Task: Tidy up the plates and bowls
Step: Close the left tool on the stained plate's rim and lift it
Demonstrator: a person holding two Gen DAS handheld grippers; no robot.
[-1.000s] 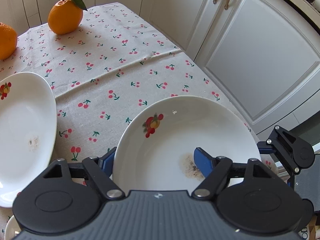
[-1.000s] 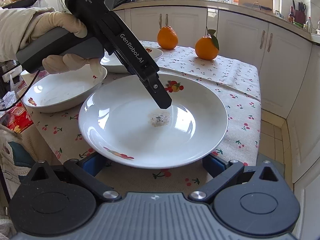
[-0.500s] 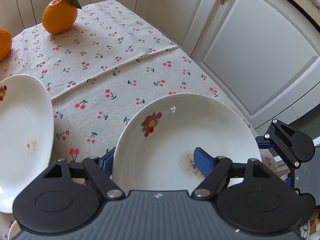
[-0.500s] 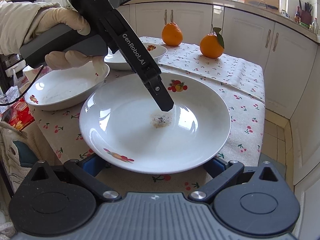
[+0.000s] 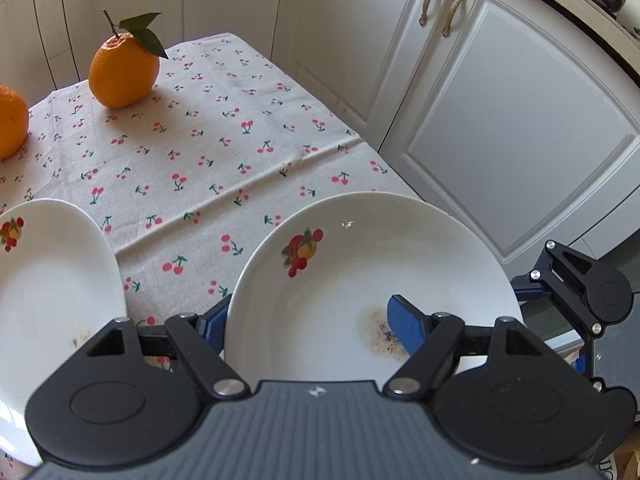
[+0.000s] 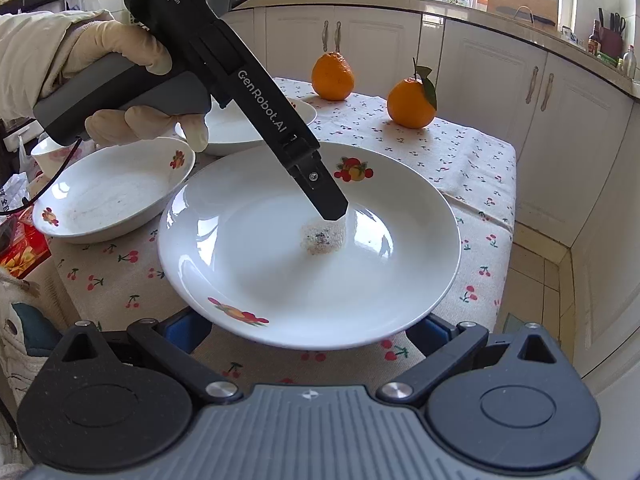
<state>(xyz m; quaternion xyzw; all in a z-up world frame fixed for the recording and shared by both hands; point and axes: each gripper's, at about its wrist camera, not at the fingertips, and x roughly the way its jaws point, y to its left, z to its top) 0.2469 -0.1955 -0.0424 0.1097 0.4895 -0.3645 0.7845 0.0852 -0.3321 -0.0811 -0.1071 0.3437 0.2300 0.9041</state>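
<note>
Right wrist view. Item: large plate (image 6: 308,276), white, fruit decals, brown stain (image 6: 323,238) at centre. Position: lifted above the near corner of the table (image 6: 472,168), tilted slightly, its near rim over the right gripper (image 6: 308,330).

Left gripper (image 5: 308,320): clamped on the plate's rim, one blue finger (image 5: 404,322) resting inside by the stain, the other (image 5: 216,320) under the edge. A gloved hand (image 6: 132,80) holds its handle.

Right gripper: fingers spread wide, one either side beneath the plate; whether they touch it cannot be told.

Other stock: shallow bowl (image 6: 108,192) just left of the plate; second plate (image 6: 256,124) behind it; small bowl (image 6: 44,152) at far left edge. Two oranges (image 6: 333,76) (image 6: 411,102) at the back of the cloth.

Hazards, judged:
- Single-edge grip on a wide, smooth plate; its weight could pivot it out of the fingers.
- Part of the plate hangs past the table edge over tiled floor; a slip there means breakage.
- Swinging left risks clipping the shallow bowl's rim.
</note>
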